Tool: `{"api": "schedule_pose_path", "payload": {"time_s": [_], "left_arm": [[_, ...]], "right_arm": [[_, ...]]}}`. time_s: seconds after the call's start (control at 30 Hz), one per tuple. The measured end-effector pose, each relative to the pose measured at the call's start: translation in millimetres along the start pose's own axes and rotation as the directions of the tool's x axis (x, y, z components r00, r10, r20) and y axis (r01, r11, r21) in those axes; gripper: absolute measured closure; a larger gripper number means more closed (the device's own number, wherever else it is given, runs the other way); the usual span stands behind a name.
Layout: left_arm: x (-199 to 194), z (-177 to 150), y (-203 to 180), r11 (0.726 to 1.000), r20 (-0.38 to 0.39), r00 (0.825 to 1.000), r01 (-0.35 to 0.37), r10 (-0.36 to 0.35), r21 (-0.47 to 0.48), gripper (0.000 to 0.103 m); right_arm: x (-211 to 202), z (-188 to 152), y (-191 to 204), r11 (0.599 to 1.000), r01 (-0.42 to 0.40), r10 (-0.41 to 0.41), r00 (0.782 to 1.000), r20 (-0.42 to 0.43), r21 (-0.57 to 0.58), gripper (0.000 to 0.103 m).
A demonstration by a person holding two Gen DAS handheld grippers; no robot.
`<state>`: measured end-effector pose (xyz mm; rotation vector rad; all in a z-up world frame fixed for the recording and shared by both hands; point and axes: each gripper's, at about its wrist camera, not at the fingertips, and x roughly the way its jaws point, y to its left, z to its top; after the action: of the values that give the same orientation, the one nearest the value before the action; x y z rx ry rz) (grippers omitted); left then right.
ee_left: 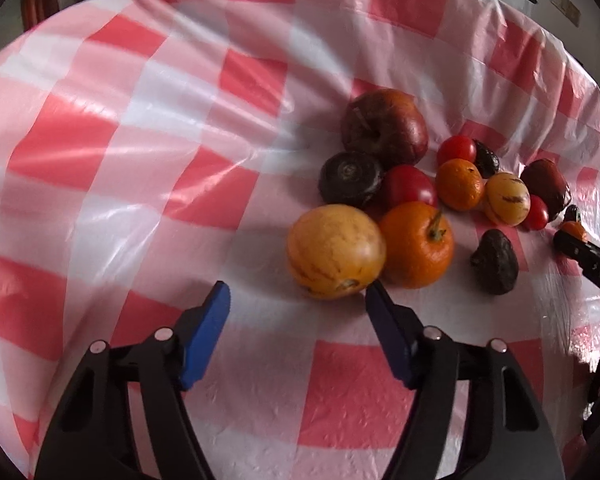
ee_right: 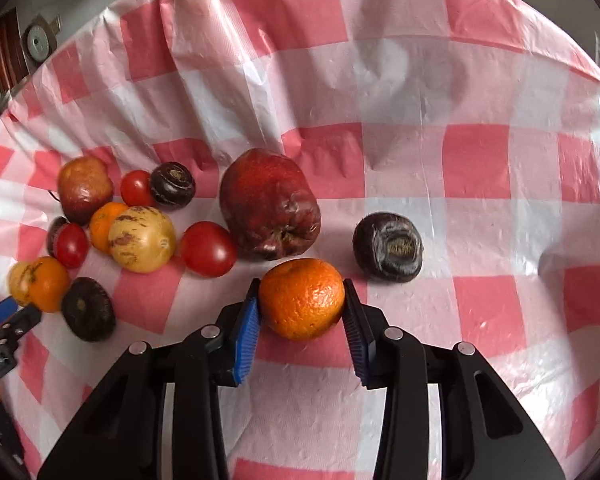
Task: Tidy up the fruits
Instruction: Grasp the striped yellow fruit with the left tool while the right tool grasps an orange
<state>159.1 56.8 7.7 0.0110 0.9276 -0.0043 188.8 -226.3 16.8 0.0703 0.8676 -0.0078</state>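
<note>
My right gripper (ee_right: pixel 301 285) is shut on an orange mandarin (ee_right: pixel 302 304), its blue pads pressed against both sides, on the red-and-white checked tablecloth (ee_right: pixel 480 152). A big red apple (ee_right: pixel 270 204) lies just beyond it and a dark purple fruit (ee_right: pixel 388 246) to its right. In the left wrist view my left gripper (ee_left: pixel 298 290) stands open. A yellow striped fruit (ee_left: pixel 336 252) lies just ahead of its tips, near the right fingertip (ee_left: pixel 374 292) and well apart from the left one. A stemmed mandarin (ee_left: pixel 418 244) touches that fruit on its right.
Several more fruits cluster together: a red apple (ee_left: pixel 384 124), tomatoes (ee_left: pixel 408 186), dark purple fruits (ee_left: pixel 350 178), a small mandarin (ee_left: pixel 460 184), a smaller yellow striped fruit (ee_left: pixel 506 198). The cloth's left half (ee_left: pixel 120 140) holds nothing. The table edge curves along the far side.
</note>
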Motion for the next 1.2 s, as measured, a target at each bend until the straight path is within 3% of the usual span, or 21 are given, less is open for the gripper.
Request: {"api": "schedule_pose_path", "payload": {"time_s": [0.13,0.73,0.8,0.83,0.93,1.07,1.2], "left_arm": [[6,6,-8,0.999,0.004,1.0,-0.015,0.015,0.034,0.036],[30,36,-7,1.0,-0.004,1.0,-0.029,0.029,-0.004,0.034],[28,35,-8,1.0,0.002,1.0,-0.02,0.02,0.001,0.04],[27,34,-10,1.0,0.008,1.0,-0.02,0.019,0.008,0.057],[29,35,-12,0.999,0.016,0.999,-0.031,0.031,0.01,0.059],[19,31,1,0.997,0.052,0.998,-0.03,0.033,-0.064,0.06],[-15,13,16,0.99,0.111,0.994,-0.004,0.02,-0.141,0.06]], "right_arm": [[-1,1,0,1.0,0.013,-0.014,1.0,-0.003,-0.012,0.064],[4,-11,21,0.998,0.049,-0.048,0.999,0.008,-0.026,0.064],[6,-10,20,0.999,0.046,-0.046,0.999,0.006,-0.024,0.064],[6,-10,19,0.999,0.046,-0.046,0.999,0.005,-0.024,0.064],[6,-10,19,0.999,0.046,-0.046,0.999,0.005,-0.023,0.064],[7,-9,19,0.999,0.046,-0.046,0.999,0.007,-0.023,0.064],[5,-10,20,0.998,0.053,-0.052,0.998,0.023,-0.028,0.064]]}}
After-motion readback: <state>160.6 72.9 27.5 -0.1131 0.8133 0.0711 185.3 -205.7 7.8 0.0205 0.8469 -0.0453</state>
